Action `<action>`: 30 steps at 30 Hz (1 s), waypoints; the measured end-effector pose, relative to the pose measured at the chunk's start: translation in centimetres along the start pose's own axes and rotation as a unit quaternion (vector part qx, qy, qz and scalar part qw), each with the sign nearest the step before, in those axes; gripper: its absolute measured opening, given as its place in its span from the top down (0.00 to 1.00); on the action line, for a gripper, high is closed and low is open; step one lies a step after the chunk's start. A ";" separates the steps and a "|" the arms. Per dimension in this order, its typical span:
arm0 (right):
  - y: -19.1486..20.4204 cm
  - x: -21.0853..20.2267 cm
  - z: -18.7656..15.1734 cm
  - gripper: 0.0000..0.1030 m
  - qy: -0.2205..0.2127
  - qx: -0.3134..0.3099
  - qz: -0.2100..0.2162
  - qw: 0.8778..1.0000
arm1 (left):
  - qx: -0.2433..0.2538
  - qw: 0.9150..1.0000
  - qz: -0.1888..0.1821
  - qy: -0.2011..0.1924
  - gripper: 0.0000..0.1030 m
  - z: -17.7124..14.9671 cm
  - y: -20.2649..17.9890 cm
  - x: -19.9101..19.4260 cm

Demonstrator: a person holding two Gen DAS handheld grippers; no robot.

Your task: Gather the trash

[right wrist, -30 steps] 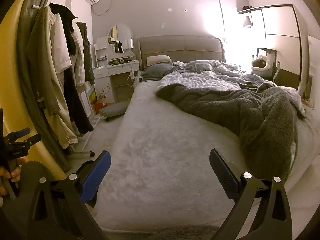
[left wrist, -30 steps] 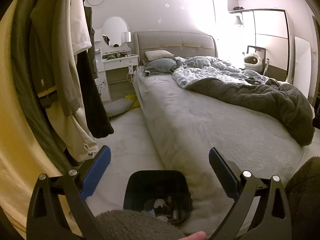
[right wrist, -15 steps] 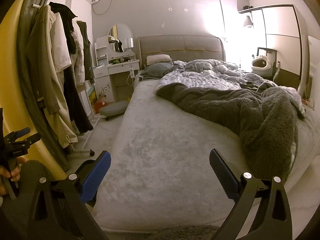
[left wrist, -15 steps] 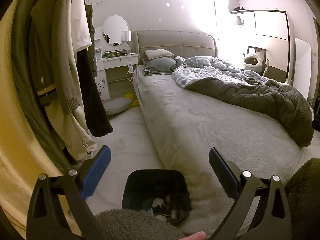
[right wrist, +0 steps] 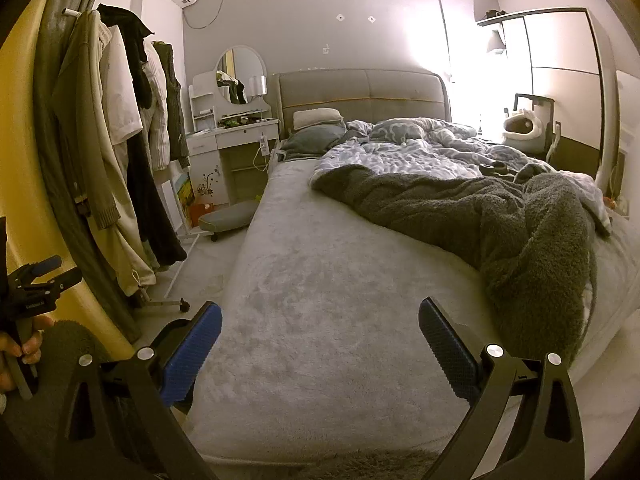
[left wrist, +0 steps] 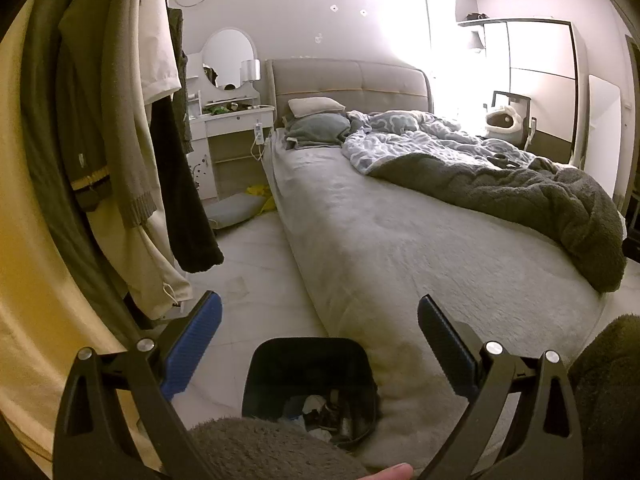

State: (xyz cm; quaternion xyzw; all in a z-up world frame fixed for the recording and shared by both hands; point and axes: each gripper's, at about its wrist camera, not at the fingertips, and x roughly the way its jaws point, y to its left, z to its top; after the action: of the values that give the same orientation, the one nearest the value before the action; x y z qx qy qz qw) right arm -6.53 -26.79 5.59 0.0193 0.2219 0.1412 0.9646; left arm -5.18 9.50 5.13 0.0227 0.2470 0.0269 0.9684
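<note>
The black trash bin point(left wrist: 310, 376) stands on the floor point(left wrist: 256, 280) against the foot corner of the bed point(left wrist: 400, 248). It contains crumpled white paper and dark scraps point(left wrist: 320, 408) at the bottom; individual items cannot be told apart. A fuzzy grey sleeve point(left wrist: 264, 448) covers the near rim of the bin.

The left hand-held gripper point(left wrist: 318, 334) is released, its jaws spread wide with nothing between them. The bin lies directly below and between its fingers, slightly toward the camera.

The right hand-held gripper point(right wrist: 320, 334) is likewise released and empty, positioned above the grey bed cover point(right wrist: 320, 280). The bin is not visible in the right wrist view. A dark grey blanket point(right wrist: 520, 240) lies bunched on the far half of the bed. Garments point(right wrist: 120, 140) hang on a rack to the left.
</note>
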 end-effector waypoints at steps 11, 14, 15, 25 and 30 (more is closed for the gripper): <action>-0.1 0.0 0.1 0.03 0.000 0.000 0.000 1.000 | 0.000 1.000 0.000 0.000 0.03 0.0 0.0 0.0; -0.1 0.0 0.1 0.03 0.000 0.000 0.000 1.000 | 0.000 1.000 0.000 0.000 0.03 0.0 0.0 0.0; -0.1 0.0 0.1 0.03 0.000 0.000 0.001 1.000 | 0.000 1.000 0.000 0.000 0.03 0.0 -0.1 -0.1; -0.1 0.0 0.1 0.03 0.001 0.000 0.000 1.000 | 0.000 1.000 0.000 0.001 0.03 0.1 -0.1 0.0; -0.1 0.0 0.1 0.03 0.001 0.000 0.001 1.000 | 0.001 1.000 -0.001 0.002 0.03 0.0 -0.3 0.0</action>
State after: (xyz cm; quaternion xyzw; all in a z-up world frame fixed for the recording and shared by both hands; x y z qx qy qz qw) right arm -6.42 -26.92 5.67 0.0195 0.2227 0.1416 0.9643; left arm -5.18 9.20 5.12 0.0232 0.2488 0.0263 0.9679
